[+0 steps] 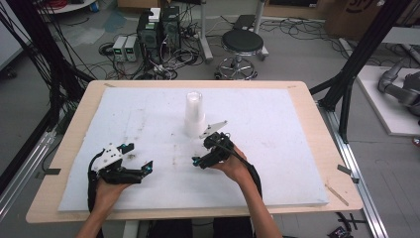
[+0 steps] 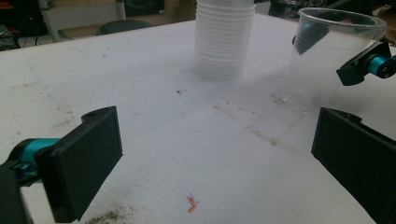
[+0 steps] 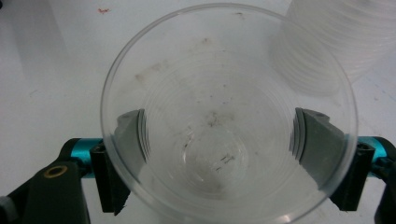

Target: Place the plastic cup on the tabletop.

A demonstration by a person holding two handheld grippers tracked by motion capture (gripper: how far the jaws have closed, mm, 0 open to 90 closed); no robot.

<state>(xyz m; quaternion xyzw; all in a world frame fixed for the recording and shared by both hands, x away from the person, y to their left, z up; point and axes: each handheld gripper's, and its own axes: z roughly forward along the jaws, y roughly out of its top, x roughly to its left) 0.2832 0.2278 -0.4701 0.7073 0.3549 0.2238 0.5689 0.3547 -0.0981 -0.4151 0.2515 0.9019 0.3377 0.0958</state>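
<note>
The right tongs (image 3: 224, 154) clasp 1 clear cup (image 3: 229, 116) by its sides, upright just beside the cup stack (image 1: 194, 113) mid-bench (image 1: 297, 94). The left tongs (image 1: 137, 157) rest nearby, spread wide with nothing between them.

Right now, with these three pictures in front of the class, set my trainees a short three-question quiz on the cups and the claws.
1. True or false: the right claw grips a single clear cup.
2. Multiple choice: the stack of cups is A) lying flat, B) standing upright on the white board, C) held by the left claw.
3. Fill in: the left claw's jaws are ____.

Key: 1 true; 2 B; 3 open.
</note>
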